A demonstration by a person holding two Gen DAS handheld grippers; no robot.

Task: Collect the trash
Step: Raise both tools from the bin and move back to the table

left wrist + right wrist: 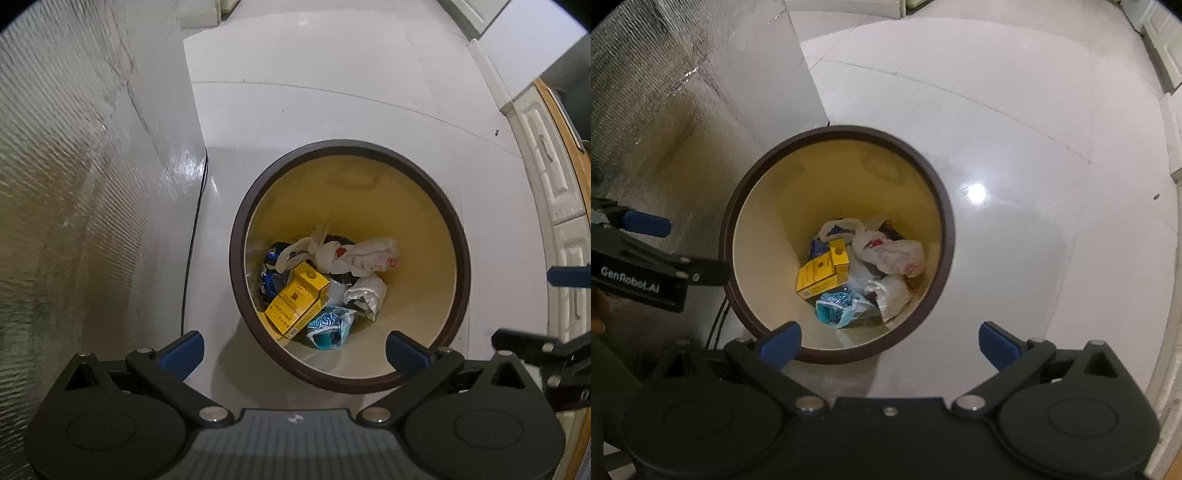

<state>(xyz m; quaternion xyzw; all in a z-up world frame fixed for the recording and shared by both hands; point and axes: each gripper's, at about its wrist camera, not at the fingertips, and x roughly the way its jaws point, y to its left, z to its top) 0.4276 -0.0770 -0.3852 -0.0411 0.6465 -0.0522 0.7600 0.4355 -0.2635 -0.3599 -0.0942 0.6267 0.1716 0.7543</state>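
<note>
Two grippers hang over a round bin [240, 229] on the white floor [332, 92]: left gripper [295, 349] spread wide, empty; trash inside at the bottom, yellow box [297, 299], white bags [354, 254], blue wrapper [328, 326]; right gripper [890, 345] also spread, empty.

The right claw [888, 345] gapes empty above the bin [945, 206] holding a yellow box [822, 271] and crumpled bags [894, 254].
</note>
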